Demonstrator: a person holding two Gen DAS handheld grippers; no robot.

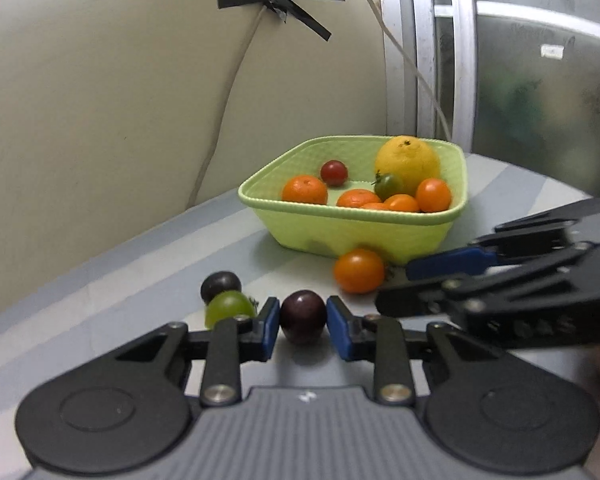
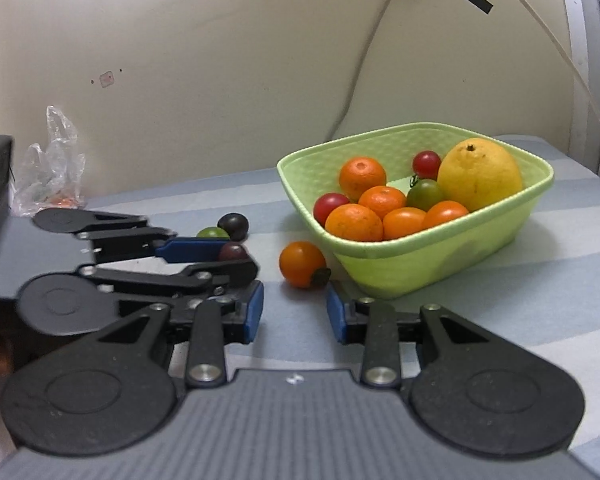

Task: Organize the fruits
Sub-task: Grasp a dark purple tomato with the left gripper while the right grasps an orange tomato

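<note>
Fruit lies partly loose on the striped counter (image 2: 500,300), partly in the basket (image 1: 380,232). At far left a plastic bag (image 2: 52,164) sits against the wall. Next, a dark plum (image 1: 221,285) and a green tomato (image 1: 229,307) touch each other, just left of the left tool (image 1: 303,320). That tool is parted, its blue pads flanking a second plum (image 1: 303,316); whether the pads touch it cannot be told. An orange tomato (image 1: 359,270) rests on the counter just before the basket's near wall. The right tool (image 2: 295,312) stands released, holding nothing, with the orange tomato ahead of its gap. The green basket holds mandarins (image 2: 354,222), red tomatoes (image 2: 427,164), orange tomatoes, one green tomato and a large yellow citrus (image 2: 479,174) at its right end.
</note>
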